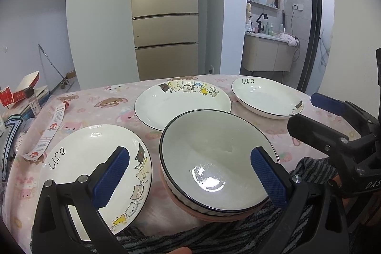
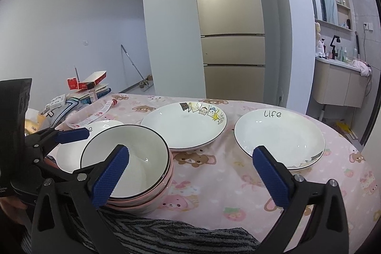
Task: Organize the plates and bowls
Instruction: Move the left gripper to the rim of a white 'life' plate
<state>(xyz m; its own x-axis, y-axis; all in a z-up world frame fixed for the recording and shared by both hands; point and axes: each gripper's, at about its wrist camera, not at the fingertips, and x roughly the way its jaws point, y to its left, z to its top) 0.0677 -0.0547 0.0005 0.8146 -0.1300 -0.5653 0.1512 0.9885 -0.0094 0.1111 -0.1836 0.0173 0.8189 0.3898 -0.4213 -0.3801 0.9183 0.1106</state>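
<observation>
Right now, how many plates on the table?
3: left plate beside the bowl stack, middle plate behind the stack, right plate apart. Nothing suggests hidden ones.

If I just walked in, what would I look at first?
Probably the stack of bowls at the near edge of the pink cartoon tablecloth, right in front of both open grippers. Around it lie three white plates: one on the left, one in the middle with little animals, and one on the right saying "life".
</observation>
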